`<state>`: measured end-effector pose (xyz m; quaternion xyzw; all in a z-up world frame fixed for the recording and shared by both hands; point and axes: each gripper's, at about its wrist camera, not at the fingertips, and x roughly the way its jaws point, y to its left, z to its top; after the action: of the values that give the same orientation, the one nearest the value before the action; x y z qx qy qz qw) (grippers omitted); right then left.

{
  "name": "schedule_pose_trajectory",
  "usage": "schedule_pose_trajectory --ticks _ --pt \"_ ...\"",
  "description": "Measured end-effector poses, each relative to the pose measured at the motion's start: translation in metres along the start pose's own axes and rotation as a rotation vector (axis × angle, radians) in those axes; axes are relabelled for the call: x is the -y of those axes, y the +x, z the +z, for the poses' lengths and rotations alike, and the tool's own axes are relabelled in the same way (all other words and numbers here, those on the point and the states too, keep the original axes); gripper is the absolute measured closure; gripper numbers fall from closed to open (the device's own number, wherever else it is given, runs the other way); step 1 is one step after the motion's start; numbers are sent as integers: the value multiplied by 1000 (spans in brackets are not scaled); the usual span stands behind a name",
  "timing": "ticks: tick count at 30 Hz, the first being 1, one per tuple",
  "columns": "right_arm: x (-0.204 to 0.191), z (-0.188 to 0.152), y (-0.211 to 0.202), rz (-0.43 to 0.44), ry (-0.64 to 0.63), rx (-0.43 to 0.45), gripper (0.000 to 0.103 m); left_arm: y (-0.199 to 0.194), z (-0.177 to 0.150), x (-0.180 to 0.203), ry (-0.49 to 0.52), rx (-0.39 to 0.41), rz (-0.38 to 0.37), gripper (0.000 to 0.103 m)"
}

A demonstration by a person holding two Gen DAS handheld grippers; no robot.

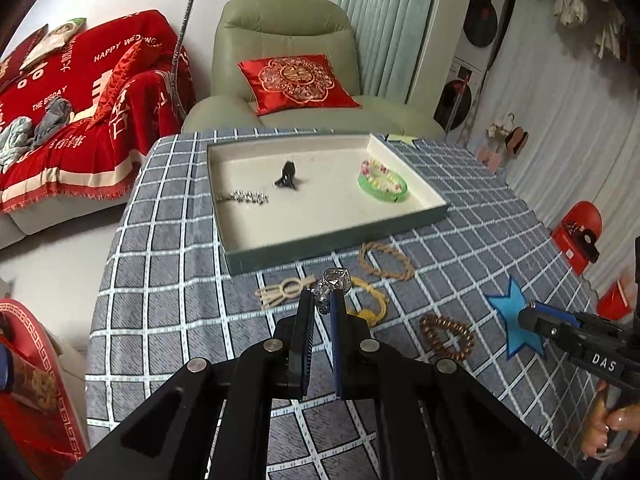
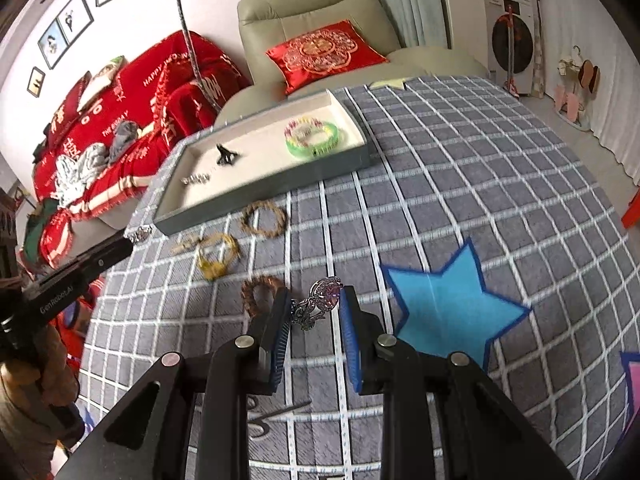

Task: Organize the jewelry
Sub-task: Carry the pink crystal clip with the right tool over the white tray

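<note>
I have the left tool (image 1: 322,300) pinched on a silver ring (image 1: 336,280), which sticks up from between the blue pads above the checked cloth (image 1: 168,264) covering the table. My right tool (image 2: 316,306) is clamped on a second ring (image 2: 326,294), this one with a pale purple stone, held crosswise between its pads and clear of the cloth. Ahead of both sits the shallow tray (image 1: 336,240) with a green rim and a cream floor. Inside it I see a sparkly silver piece (image 1: 246,197) near the left side, a small black clip (image 1: 287,176) in the middle, and a green bracelet with pink beads (image 1: 382,182) toward the right wall. On the cloth just in front of the tray lie a twisted rope bracelet (image 1: 386,260), a pale knotted cord (image 1: 280,290), a yellow cord bracelet (image 1: 370,302) and, nearer the right tool, a brown bead bracelet (image 1: 446,336). A blue paper star (image 2: 452,304) lies flat on the cloth right of my right tool. In the left wrist view the right tool comes in from the right edge over that star, with the hand (image 1: 610,424) holding its grip below. A small pair of scissors (image 2: 276,416) shows under the right tool, on the cloth.
</note>
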<state>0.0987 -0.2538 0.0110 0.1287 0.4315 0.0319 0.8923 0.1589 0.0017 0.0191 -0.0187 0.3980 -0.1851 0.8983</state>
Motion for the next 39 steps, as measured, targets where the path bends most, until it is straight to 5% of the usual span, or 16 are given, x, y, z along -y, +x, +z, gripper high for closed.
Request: schedule_pose_trajectory --ticks 11,21,39 --pt "-20 81 -7 53 -67 77 76 -1 49 -13 -40 36 1 79" --pt "-56 138 47 87 -160 24 76 38 96 -26 -28 28 44 79" --pt "-54 150 192 126 -85 -174 76 146 95 -41 -35 -133 99 79"
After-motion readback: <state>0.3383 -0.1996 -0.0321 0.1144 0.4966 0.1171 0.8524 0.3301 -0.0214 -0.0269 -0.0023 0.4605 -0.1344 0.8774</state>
